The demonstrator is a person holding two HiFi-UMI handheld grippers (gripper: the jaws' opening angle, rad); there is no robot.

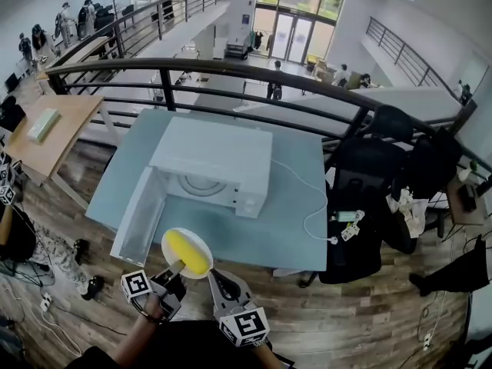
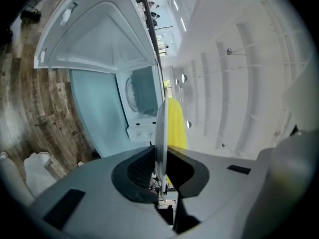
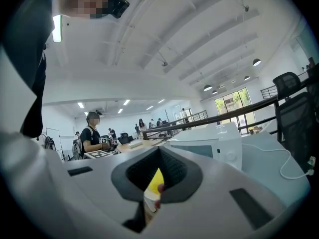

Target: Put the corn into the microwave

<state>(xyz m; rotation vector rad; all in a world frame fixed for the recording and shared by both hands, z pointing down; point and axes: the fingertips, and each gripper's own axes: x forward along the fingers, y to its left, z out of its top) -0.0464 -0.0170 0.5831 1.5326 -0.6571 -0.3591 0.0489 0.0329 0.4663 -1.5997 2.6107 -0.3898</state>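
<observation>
A white plate (image 1: 171, 241) carrying a yellow corn cob (image 1: 187, 252) hangs in front of the table edge, just before the white microwave (image 1: 223, 156), whose door (image 1: 138, 214) stands open towards the left. My left gripper (image 1: 175, 269) is shut on the plate's near rim. In the left gripper view the plate (image 2: 161, 133) shows edge-on between the jaws, with the corn (image 2: 176, 128) beside it and the microwave cavity (image 2: 142, 96) beyond. My right gripper (image 1: 215, 277) grips the rim beside it. The right gripper view shows the corn (image 3: 156, 180) just past the closed jaws.
The microwave stands on a light blue table (image 1: 292, 206) with its white power cable (image 1: 311, 206) trailing right. Black office chairs (image 1: 369, 175) crowd the table's right side. A black railing (image 1: 231, 71) runs behind, and a wooden desk (image 1: 46, 129) stands to the left.
</observation>
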